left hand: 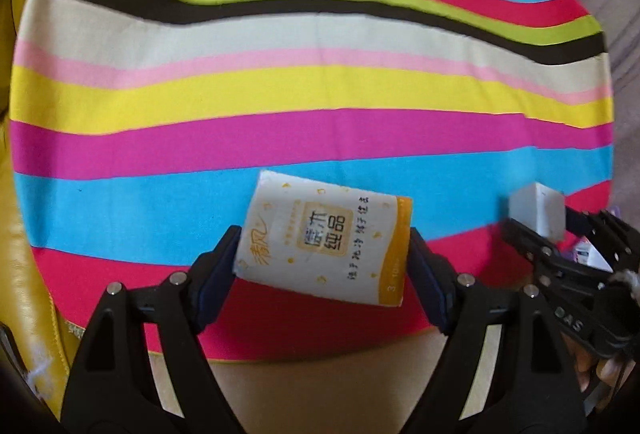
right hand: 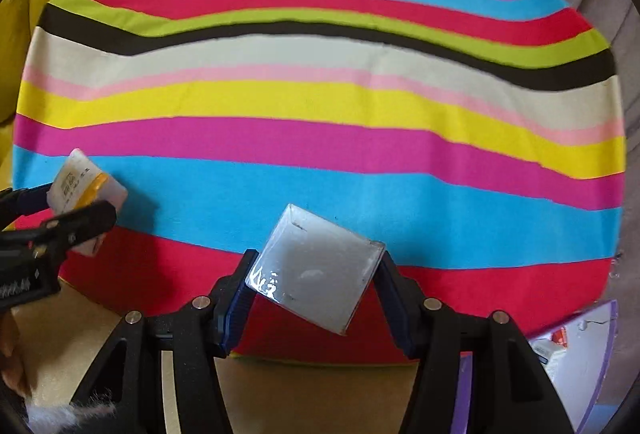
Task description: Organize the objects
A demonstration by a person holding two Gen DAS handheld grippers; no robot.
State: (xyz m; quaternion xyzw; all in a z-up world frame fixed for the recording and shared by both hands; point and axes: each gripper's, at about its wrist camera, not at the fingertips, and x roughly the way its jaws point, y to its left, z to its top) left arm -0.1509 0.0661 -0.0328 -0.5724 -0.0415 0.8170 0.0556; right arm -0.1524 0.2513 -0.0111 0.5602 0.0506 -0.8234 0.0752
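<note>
Both grippers are hanging over the striped cloth (left hand: 304, 89), pointing steeply down at it, each w/ something clamped.

Left gripper (left hand: 322, 274) is grasping a tissue pack (left hand: 324, 238) – white w/ an orange end band and printed characters. Pads are pressing on both its short sides; pack is sitting tilted, orange end toward the right finger. It's being held above the cloth's near edge, over the blue and red stripes. Can't tell if it's touching the cloth.

Right gripper (right hand: 316, 276) is clenching a clear square box (right hand: 316, 270) – glossy, whitish-grey inside, turned cornerwise btwn the pads. Also above the cloth's near red stripe, to the right of the tissue pack as the left cam shows it (left hand: 538, 209).

Just off the cloth's near-right corner a purple-edged packet (right hand: 576, 350) is lying, partly cut off by the frame. Yellow upholstery (left hand: 24, 274) is showing past the cloth's left edge. A tan surface (right hand: 312, 394) is showing just below the cloth's near edge.
</note>
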